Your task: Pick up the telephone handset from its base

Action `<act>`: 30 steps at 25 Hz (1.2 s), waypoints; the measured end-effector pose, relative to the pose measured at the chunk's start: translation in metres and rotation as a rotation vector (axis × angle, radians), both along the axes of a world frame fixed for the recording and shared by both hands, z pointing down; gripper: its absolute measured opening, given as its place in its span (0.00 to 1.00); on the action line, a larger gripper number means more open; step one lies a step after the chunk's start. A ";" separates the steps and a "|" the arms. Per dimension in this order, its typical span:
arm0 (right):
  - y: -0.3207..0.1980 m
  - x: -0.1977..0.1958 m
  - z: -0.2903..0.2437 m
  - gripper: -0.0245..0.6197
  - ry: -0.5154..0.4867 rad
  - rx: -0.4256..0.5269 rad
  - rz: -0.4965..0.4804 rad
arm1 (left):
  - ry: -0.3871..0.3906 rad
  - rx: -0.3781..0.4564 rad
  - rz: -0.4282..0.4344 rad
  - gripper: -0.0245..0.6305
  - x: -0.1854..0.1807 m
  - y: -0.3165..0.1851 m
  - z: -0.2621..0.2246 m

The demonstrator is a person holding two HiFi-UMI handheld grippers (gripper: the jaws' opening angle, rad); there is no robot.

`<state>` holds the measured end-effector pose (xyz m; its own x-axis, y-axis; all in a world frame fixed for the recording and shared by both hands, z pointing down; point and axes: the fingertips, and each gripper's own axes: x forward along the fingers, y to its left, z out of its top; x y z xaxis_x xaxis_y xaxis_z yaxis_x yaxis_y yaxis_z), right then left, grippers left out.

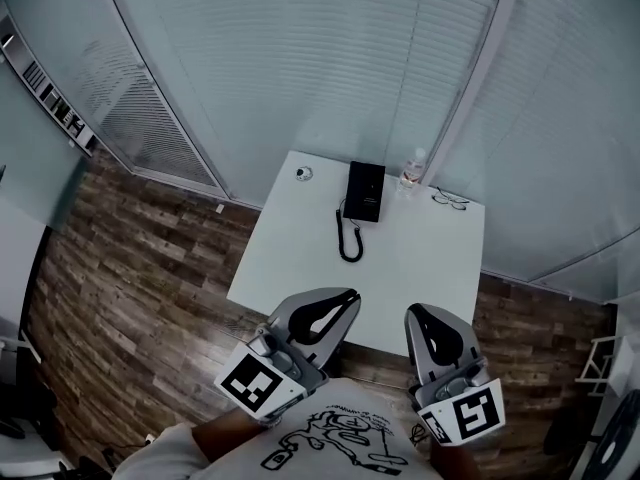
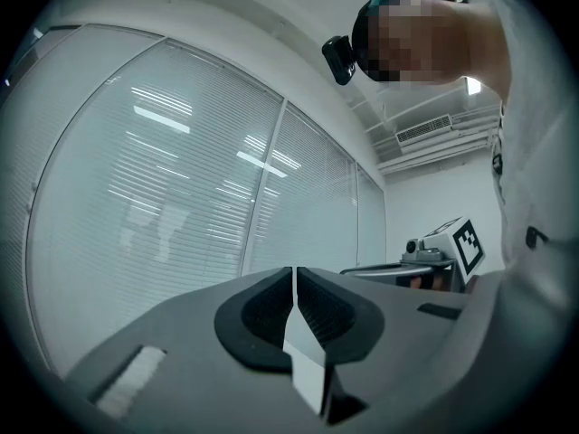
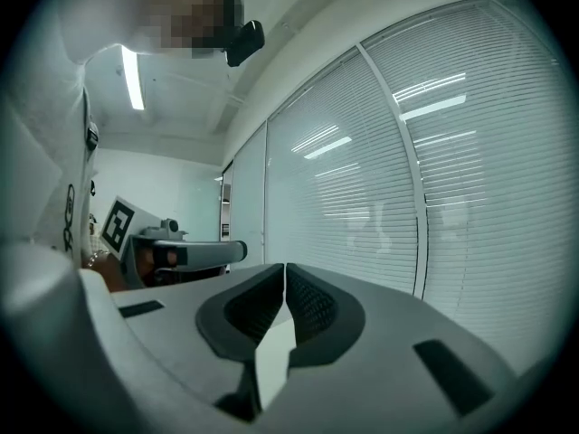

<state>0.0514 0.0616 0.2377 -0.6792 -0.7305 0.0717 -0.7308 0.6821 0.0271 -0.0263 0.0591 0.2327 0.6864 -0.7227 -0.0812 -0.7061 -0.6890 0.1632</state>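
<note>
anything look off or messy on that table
Nothing stands out. The telephone sits flat near the table's far edge, its cord trailing loosely toward the near side. The bottle stands upright beside it, and the glasses lie further right.

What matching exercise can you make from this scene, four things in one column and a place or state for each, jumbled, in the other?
Things:
1. telephone
2. water bottle
3. glasses
4. left gripper

Places or states:
A. lying flat near the far right corner of the table
B. shut, nothing between its jaws
C. black, about midway along the table's far edge
D. upright, just right of the telephone

Pairs: 1-C, 2-D, 3-A, 4-B
</note>
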 end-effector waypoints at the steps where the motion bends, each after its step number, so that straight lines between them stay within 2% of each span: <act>1: -0.013 -0.005 0.000 0.05 0.002 -0.001 0.001 | 0.004 0.003 0.004 0.06 -0.005 -0.012 -0.001; 6: -0.068 -0.028 -0.005 0.05 0.010 0.003 0.007 | 0.019 0.010 0.023 0.06 -0.025 -0.068 -0.004; 10: -0.098 -0.041 -0.005 0.05 0.007 0.005 0.020 | 0.009 0.016 0.037 0.06 -0.038 -0.097 -0.003; 14: -0.119 -0.047 0.004 0.05 0.001 -0.011 0.028 | 0.026 -0.012 0.061 0.06 -0.044 -0.120 0.008; 22: -0.126 -0.050 0.014 0.05 0.016 -0.030 0.028 | 0.010 -0.032 0.066 0.06 -0.047 -0.127 0.018; 30: -0.129 -0.047 0.018 0.05 0.022 -0.035 0.005 | 0.010 -0.028 0.033 0.06 -0.042 -0.129 0.017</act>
